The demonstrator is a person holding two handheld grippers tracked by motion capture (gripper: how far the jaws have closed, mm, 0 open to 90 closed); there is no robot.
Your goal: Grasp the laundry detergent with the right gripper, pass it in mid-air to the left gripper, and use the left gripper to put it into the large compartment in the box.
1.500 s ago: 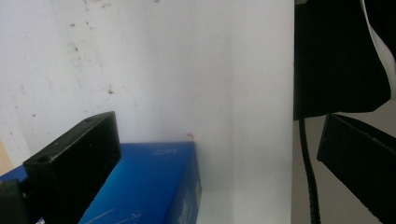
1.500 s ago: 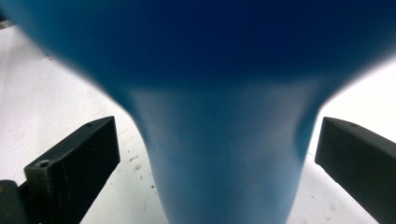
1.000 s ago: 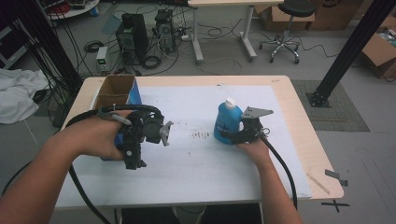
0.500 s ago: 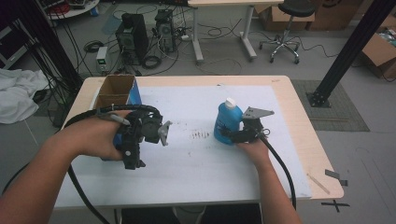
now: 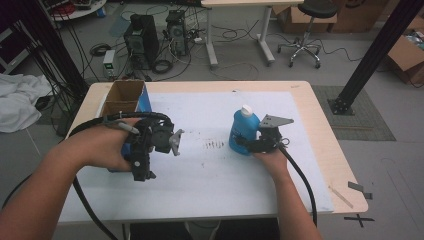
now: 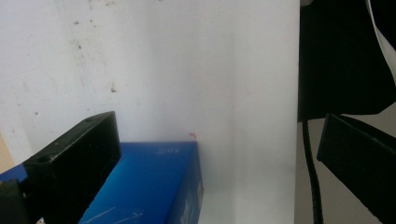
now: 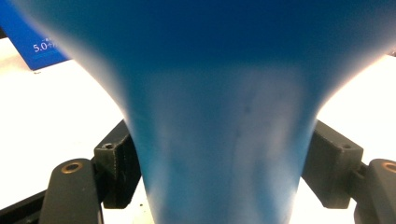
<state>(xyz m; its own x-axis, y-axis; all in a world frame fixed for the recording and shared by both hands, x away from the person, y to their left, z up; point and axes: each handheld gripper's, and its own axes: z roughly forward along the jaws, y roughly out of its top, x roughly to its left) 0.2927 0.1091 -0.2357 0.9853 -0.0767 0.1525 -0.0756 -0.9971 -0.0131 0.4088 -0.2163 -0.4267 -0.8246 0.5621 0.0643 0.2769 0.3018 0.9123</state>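
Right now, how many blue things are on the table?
3: a blue bottle right of centre, between the right gripper's fingers; a blue-sided cardboard box at the far left corner; a blue box by the left gripper. More may be hidden.

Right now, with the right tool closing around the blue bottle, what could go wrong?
1. The right tool has just been closing low on the upright blue bottle; a low grip could let it tip when lifted.
2. The left tool stands open over a blue box; swinging it could knock the box.

Overhead looks down; gripper cameras close, sharing bottle [image 5: 244,131].
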